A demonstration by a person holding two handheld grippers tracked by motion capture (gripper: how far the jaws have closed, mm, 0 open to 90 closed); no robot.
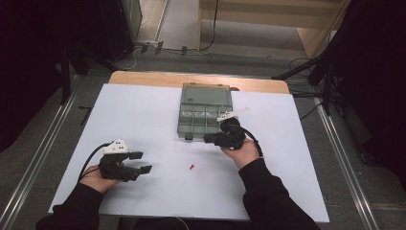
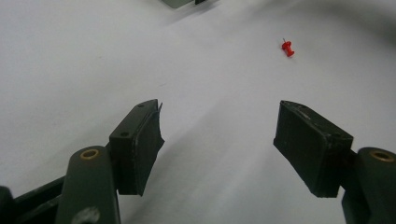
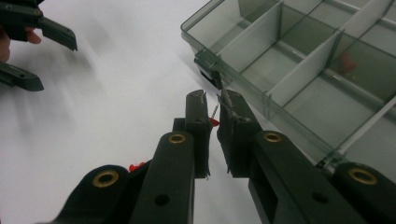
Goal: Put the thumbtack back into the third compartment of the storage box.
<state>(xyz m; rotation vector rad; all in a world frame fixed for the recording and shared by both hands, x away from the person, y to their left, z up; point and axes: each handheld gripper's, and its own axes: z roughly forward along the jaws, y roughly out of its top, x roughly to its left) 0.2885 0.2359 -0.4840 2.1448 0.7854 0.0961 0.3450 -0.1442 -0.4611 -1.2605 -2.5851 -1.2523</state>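
My right gripper (image 1: 209,139) (image 3: 212,100) hovers by the front edge of a clear grey compartment box (image 1: 206,115) (image 3: 299,70). It is shut on a red pushpin (image 3: 214,122), whose needle points up between the pads. A second red pushpin (image 1: 192,167) (image 2: 288,48) lies on the white table sheet (image 1: 143,115) in front of the box. My left gripper (image 1: 142,162) (image 2: 219,135) rests low at the left, open, with nothing between its jaws. The loose pin lies ahead of it and to the right. A red object (image 3: 346,63) shows inside one compartment.
The box lid (image 1: 206,92) lies open toward the far edge, and grey dividers split the box into several compartments. A black latch (image 3: 205,63) sticks out at the box's front wall. The left gripper (image 3: 51,63) shows far off in the right gripper view. Dark stands flank the table.
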